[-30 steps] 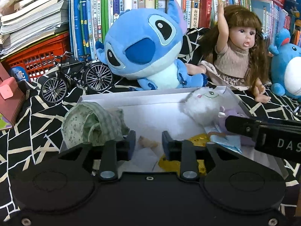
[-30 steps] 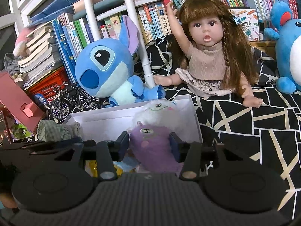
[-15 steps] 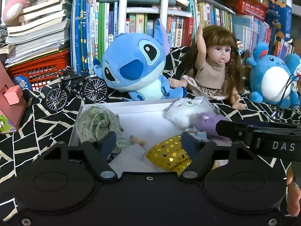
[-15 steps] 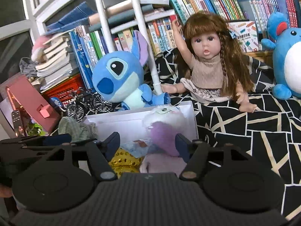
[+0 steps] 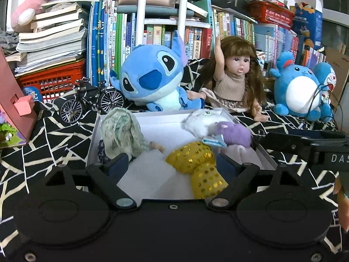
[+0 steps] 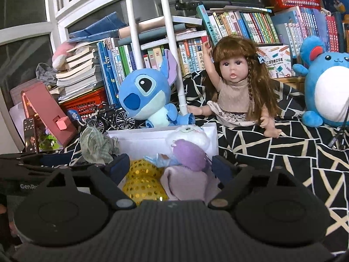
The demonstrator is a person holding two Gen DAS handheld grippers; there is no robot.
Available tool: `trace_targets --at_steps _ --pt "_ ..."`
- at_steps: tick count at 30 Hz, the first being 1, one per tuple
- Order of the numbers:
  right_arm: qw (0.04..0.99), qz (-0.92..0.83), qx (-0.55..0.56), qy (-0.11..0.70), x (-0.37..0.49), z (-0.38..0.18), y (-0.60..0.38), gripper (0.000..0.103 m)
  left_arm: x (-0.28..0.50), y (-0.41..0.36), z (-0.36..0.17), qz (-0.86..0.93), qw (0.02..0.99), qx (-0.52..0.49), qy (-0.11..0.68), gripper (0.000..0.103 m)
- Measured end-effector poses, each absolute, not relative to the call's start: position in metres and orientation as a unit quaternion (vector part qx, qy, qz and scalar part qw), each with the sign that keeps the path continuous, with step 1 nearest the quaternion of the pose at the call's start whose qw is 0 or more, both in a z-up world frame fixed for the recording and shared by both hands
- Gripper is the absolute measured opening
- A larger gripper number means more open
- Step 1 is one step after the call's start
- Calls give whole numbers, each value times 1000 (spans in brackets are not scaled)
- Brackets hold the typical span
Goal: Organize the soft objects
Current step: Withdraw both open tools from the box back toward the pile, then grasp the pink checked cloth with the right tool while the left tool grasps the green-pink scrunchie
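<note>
Left wrist view, lower centre: left gripper (image 5: 172,166) is standing spread, its jaws having just been opening, nothing pinched between them; white box (image 5: 152,114) is sitting mid-frame on the black patterned cloth (image 5: 50,144). Contents, listed left to right: green checked cloth bundle (image 5: 120,131) is leaning at the box's left wall; gold sequinned piece (image 5: 196,163) is lying front centre; white plush (image 5: 200,120) and purple plush (image 5: 233,131) are resting at the right wall. Right wrist view, lower centre: right gripper (image 6: 170,166) is likewise spread, jaws just been opening, hovering before the purple plush (image 6: 189,152) without pressing it. Upper frame: blue plush (image 5: 152,76) and doll (image 5: 233,80) are sitting behind the box, outside it. Judged step: release after depositing small soft items. Next move is probably calling for reaching past the box toward a remaining soft toy.
</note>
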State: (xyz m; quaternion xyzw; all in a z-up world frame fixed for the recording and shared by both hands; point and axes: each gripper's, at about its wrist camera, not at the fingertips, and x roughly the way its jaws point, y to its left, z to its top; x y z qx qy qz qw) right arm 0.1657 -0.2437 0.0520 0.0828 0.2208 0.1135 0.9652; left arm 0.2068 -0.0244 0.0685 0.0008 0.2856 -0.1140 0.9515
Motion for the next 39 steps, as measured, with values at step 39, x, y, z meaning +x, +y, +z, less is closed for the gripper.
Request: trace_targets --at_steps 39 --pt "953 113 -31 281 115 -12 -216 103 97 -14 13 -149 944 29 294 93"
